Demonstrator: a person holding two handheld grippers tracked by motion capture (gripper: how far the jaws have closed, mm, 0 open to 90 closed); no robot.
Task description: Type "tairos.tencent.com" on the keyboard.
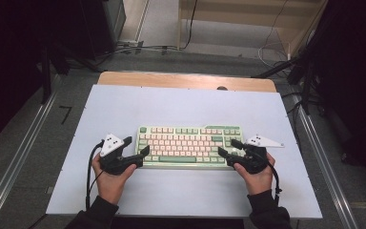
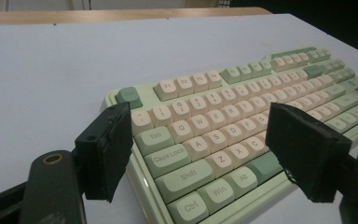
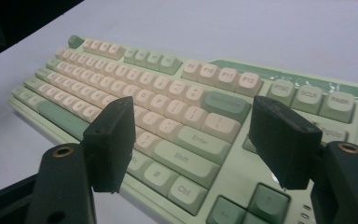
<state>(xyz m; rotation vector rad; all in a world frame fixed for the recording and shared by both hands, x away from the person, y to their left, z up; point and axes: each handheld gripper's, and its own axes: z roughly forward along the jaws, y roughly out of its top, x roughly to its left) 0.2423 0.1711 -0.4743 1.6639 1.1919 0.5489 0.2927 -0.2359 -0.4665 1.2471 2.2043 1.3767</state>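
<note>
Between both open tools (image 1: 136, 147) (image 1: 229, 149) — keyboard (image 1: 188, 144).

A green-and-pink keyboard (image 1: 189, 146) lies on the white table (image 1: 181, 107) between the left gripper (image 1: 134, 145) and right gripper (image 1: 228, 146) (both open-jawed).
</note>
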